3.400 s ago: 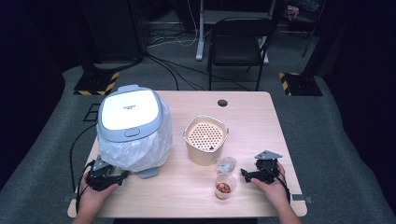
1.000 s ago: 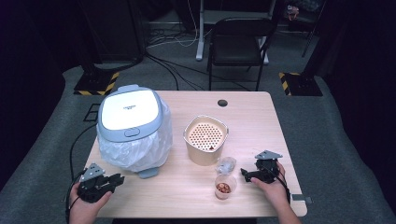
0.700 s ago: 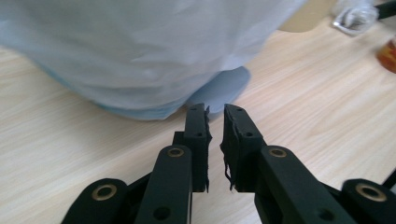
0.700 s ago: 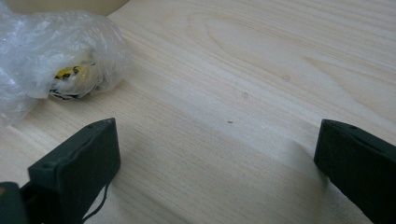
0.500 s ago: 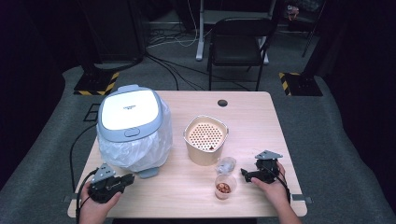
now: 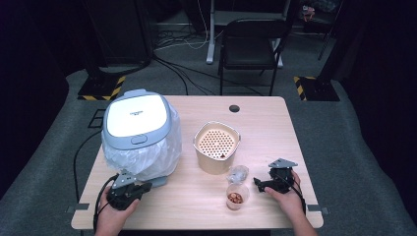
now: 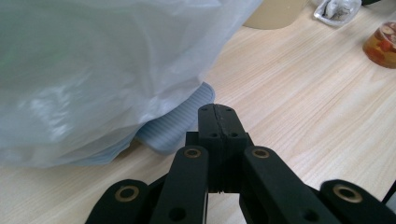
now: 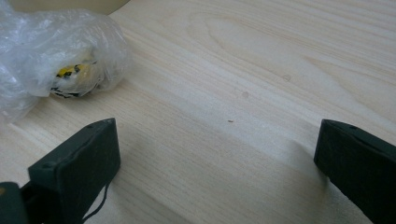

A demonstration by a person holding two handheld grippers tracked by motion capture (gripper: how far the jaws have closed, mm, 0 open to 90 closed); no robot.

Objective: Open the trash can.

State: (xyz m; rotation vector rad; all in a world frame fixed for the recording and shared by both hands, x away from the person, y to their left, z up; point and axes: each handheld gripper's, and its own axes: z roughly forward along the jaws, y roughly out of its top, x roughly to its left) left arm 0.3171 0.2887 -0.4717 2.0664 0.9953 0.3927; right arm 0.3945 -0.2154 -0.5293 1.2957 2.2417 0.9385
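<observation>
Dark floor and cables ring the pale wooden table [image 6: 275, 123]. My left gripper [image 7: 217, 114] has just pressed its jaws together on nothing, right beside the plastic-wrapped cooker [image 6: 140, 132] near the table's left edge; I could snag that film. My right gripper [image 6: 261, 185], jaws spread, might tip the nearby cup [image 6: 236, 196].

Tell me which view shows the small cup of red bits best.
The high view: the cup stands whole on the table, between the grippers. The left gripper view catches its side at the right edge.
</observation>
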